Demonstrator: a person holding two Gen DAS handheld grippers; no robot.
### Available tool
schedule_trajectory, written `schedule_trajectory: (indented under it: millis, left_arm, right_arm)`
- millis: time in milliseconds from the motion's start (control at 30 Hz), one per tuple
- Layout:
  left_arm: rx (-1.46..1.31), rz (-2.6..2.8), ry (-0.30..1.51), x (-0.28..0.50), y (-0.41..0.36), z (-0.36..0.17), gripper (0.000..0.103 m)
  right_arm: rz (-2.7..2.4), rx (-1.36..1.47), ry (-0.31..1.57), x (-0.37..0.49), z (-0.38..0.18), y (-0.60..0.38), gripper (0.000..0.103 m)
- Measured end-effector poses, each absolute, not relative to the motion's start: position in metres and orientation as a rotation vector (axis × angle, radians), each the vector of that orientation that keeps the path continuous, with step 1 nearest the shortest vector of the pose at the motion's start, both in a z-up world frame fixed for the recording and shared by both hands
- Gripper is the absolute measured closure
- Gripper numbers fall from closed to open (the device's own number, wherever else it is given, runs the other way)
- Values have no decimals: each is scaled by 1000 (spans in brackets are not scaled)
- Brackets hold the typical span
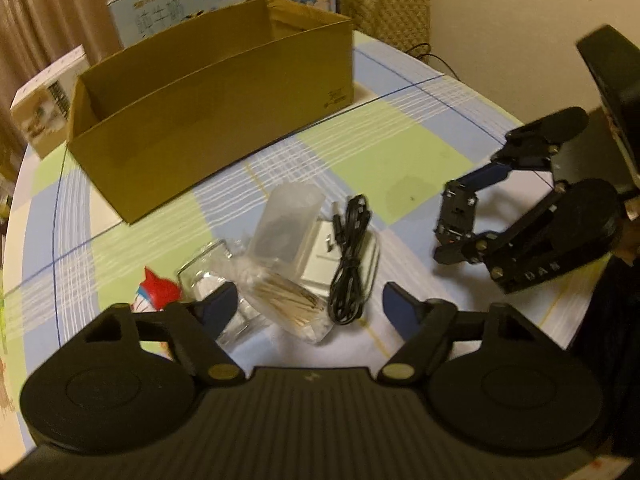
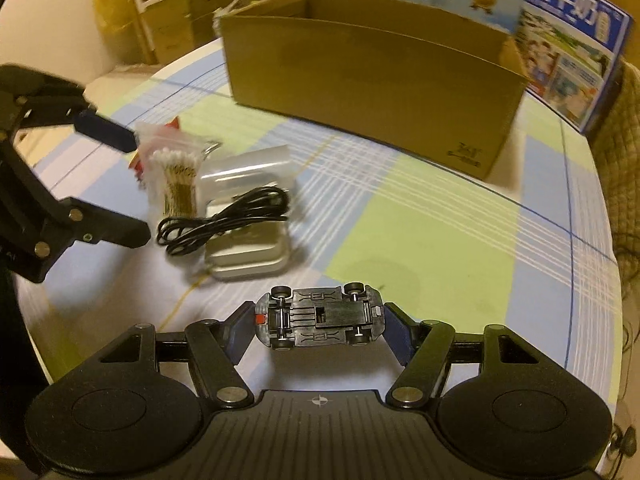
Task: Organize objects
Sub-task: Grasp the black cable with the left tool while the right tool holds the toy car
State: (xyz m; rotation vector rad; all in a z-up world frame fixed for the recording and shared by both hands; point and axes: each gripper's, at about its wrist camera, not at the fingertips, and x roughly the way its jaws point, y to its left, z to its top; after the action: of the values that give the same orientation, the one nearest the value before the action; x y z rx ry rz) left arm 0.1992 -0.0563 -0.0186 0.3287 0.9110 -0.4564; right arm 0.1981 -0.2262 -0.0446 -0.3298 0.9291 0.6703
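Observation:
My right gripper (image 2: pixel 320 326) is shut on a small toy car (image 2: pixel 319 322), held by its ends with the underside and wheels facing the camera; it also shows in the left wrist view (image 1: pixel 456 220). My left gripper (image 1: pixel 308 308) is open above a clear bag of cotton swabs (image 1: pixel 286 300). Beside the bag lie a coiled black cable (image 1: pixel 350 260) on a white charger dock (image 2: pixel 248 248), a clear plastic case (image 1: pixel 286 224) and a red-and-white toy (image 1: pixel 154 290). An open cardboard box (image 1: pixel 208 112) stands at the back of the table.
The round table has a blue, green and white checked cloth (image 2: pixel 420 220). Printed cartons (image 2: pixel 568 56) stand behind the cardboard box. More boxes (image 2: pixel 168 20) are stacked off the table to the far left in the right wrist view.

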Motion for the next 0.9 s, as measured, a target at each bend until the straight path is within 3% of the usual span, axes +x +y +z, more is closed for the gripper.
schedule_trajectory:
  millis: [167, 400, 633, 900]
  left_arm:
    - [361, -510, 891, 199, -72, -19, 39]
    - [421, -544, 946, 212, -93, -46, 58]
    - [429, -524, 963, 224, -99, -57, 85]
    - [380, -508, 973, 222, -94, -48, 88]
  right_arm:
    - [638, -281, 930, 204, -45, -232, 39]
    - [621, -235, 923, 209, -42, -239, 39]
    - [606, -220, 926, 212, -42, -242, 39]
    - [587, -213, 922, 210, -39, -243, 39]
